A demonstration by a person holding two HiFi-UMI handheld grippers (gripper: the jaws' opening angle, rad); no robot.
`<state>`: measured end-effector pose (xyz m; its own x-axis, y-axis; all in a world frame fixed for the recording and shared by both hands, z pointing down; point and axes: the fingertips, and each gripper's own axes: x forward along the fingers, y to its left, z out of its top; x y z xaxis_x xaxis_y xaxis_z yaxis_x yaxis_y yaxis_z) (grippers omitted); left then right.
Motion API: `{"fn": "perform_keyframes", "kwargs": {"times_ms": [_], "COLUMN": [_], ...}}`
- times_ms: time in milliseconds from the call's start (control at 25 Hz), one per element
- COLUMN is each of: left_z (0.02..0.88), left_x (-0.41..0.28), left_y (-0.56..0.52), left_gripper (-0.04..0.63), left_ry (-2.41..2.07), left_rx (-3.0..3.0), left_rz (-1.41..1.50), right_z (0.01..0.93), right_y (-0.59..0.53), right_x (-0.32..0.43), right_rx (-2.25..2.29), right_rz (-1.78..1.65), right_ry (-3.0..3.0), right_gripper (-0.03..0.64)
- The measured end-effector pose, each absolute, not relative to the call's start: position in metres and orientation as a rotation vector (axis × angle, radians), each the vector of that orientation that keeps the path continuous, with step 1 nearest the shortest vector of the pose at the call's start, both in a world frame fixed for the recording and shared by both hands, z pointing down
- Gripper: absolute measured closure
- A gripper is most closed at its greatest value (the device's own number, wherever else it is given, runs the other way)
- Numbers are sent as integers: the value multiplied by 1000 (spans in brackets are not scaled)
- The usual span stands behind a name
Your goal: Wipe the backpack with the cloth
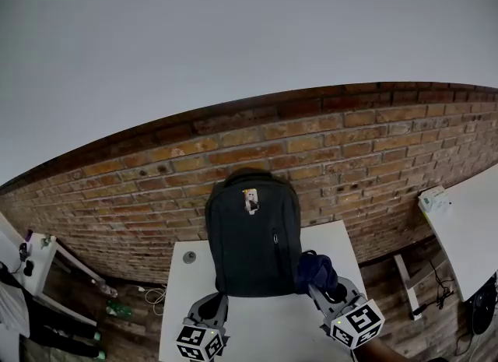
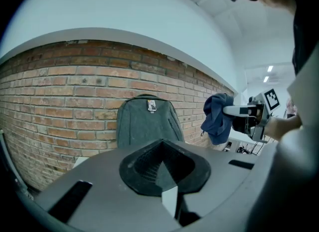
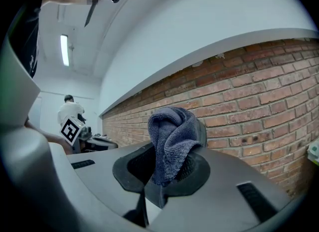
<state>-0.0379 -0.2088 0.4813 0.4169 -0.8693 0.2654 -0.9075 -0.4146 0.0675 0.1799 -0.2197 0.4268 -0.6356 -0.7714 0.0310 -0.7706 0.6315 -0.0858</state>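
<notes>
A dark grey backpack point(image 1: 254, 236) stands upright on the white table point(image 1: 257, 329), leaning on the brick wall; in the left gripper view the backpack point(image 2: 147, 121) is straight ahead. My right gripper point(image 1: 323, 290) hovers by the backpack's lower right side, shut on a bunched dark blue cloth point(image 1: 315, 269). The cloth point(image 3: 172, 141) sticks up from between the jaws of the right gripper point(image 3: 167, 171), and the cloth point(image 2: 218, 116) also hangs at the right of the left gripper view. My left gripper point(image 1: 208, 310) is near the backpack's lower left corner, apart from it. The left gripper point(image 2: 162, 168) looks shut and empty.
A brick wall point(image 1: 350, 150) runs behind the table. A small round disc point(image 1: 189, 257) lies on the table left of the backpack. A second white table point(image 1: 471, 228) with a small box point(image 1: 434, 199) stands at right, a white shelf point(image 1: 31, 263) at left. A person point(image 3: 70, 110) stands far off.
</notes>
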Motion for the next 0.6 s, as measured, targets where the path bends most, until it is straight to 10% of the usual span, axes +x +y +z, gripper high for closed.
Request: {"fn": "perform_keyframes", "kwargs": {"times_ms": [600], "left_z": [492], "left_x": [-88], "left_y": [-239], "left_gripper": [604], "left_ry": [-1537], "left_rx": [2465], "left_rz": [223], "right_z": [417], "right_y": [-265], "right_x": [119], "right_rx": [-1350], "right_rz": [-78], "right_ry": [2853], "right_gripper": [578]}}
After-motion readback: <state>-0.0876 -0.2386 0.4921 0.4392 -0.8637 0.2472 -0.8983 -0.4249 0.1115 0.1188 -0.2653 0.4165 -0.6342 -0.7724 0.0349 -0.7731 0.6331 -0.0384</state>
